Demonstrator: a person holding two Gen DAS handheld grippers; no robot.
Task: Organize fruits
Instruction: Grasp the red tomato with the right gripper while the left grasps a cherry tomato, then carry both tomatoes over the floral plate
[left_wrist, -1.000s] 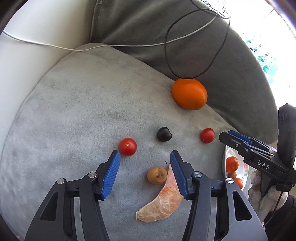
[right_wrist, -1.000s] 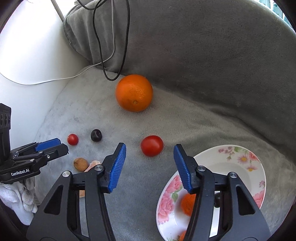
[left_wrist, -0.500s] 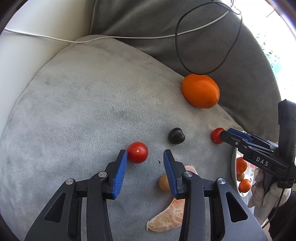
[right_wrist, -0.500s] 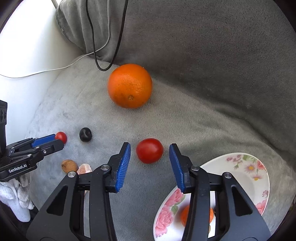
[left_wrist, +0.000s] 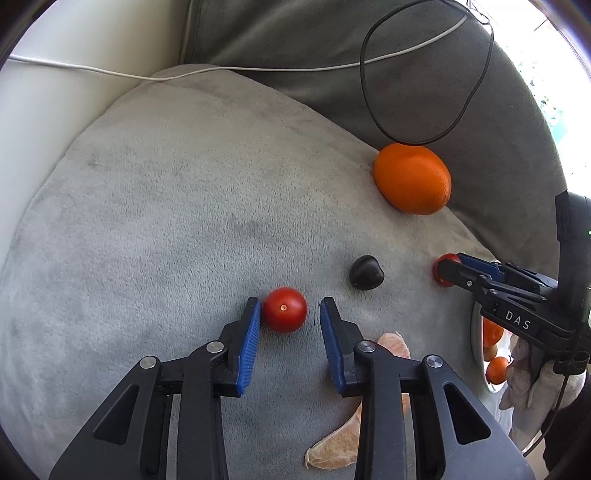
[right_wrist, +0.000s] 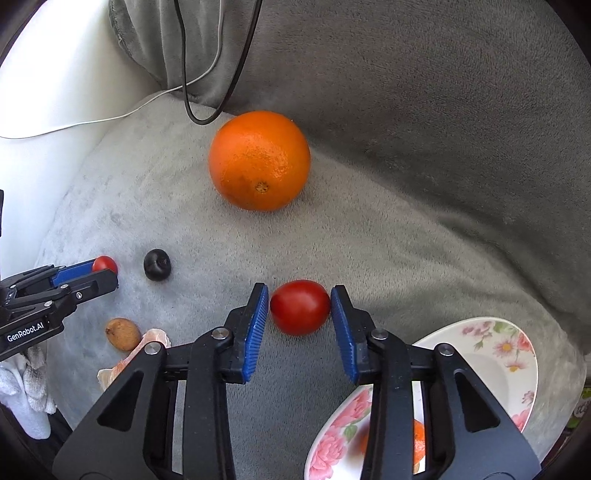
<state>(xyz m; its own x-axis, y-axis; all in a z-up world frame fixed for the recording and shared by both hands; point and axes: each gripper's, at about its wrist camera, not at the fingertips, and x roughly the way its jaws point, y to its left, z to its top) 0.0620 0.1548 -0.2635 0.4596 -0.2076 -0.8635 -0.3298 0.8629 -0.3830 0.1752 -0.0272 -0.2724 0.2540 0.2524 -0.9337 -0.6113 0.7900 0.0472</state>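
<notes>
Two of my grippers closing: left gripper (left_wrist: 288, 319) and right gripper (right_wrist: 300, 308) each straddle a tomato, unpinched; soft cushion (right_wrist: 406, 240) may let either roll free.

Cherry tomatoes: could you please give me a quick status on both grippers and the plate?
Left gripper closing, small tomato between pads, gap on one side. Right gripper closing around larger tomato. Floral plate beside it, path clear.

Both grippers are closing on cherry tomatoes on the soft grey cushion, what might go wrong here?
1. In the left gripper the tomato sits off-centre against one pad, so the closing jaws may push it away.
2. The right gripper could squash its tomato.
3. The plate rests tilted on the cushion.
</notes>
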